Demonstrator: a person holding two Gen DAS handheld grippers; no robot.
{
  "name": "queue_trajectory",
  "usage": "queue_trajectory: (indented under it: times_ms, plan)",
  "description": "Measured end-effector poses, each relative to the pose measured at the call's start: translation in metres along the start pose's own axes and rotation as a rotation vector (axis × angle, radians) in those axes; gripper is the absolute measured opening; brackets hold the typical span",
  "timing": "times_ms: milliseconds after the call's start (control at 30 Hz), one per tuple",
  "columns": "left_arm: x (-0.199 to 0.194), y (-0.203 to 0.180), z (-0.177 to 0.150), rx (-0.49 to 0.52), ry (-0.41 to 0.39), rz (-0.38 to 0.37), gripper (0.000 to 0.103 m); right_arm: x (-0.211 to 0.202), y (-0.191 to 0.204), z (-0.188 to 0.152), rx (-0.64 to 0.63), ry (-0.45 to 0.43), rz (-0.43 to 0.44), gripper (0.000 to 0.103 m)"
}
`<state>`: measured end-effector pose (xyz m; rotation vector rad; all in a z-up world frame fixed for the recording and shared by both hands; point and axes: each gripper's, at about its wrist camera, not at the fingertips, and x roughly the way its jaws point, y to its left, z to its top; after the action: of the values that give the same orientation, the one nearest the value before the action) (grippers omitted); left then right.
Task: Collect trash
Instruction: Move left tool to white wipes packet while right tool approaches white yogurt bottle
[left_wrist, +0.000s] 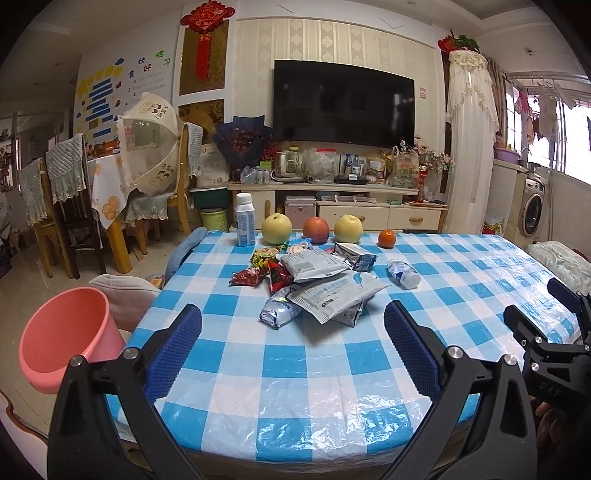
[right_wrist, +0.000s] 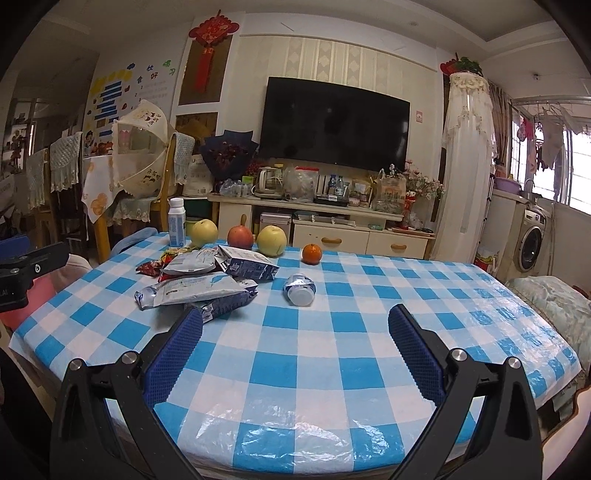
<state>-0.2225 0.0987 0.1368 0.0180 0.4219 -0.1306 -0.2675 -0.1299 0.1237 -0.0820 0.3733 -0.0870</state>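
A pile of empty snack wrappers and silver pouches lies mid-table on the blue checked cloth; it shows in the right wrist view too. A small plastic bottle lies on its side to the right of the pile. A pink bin stands on the floor at the table's left. My left gripper is open and empty, just short of the pile. My right gripper is open and empty, short of the lying bottle.
At the table's far edge stand an upright white bottle, two yellow pears, a red apple and an orange. The right gripper shows at the right. Chairs and a dining table stand at left.
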Motion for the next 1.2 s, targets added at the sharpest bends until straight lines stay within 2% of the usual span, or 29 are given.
queue_trajectory:
  times_ms: [300, 467, 767, 1000, 1200]
  plan:
    - [0.028, 0.001, -0.011, 0.051, 0.047, -0.076, 0.1, 0.025, -0.013, -0.006, 0.044, 0.075, 0.076, 0.099]
    - [0.049, 0.006, -0.008, 0.076, 0.079, -0.101, 0.1, 0.046, -0.032, -0.008, 0.122, 0.134, 0.127, 0.099]
    - [0.106, 0.022, 0.017, -0.08, 0.2, -0.161, 0.1, 0.096, -0.046, -0.004, 0.167, 0.196, 0.153, 0.099]
    - [0.167, 0.003, 0.046, -0.115, 0.304, -0.112, 0.1, 0.156, -0.064, 0.001, 0.276, 0.265, 0.195, 0.099]
    - [0.232, -0.01, 0.057, -0.12, 0.419, -0.068, 0.1, 0.21, -0.068, 0.006, 0.288, 0.332, 0.211, 0.099]
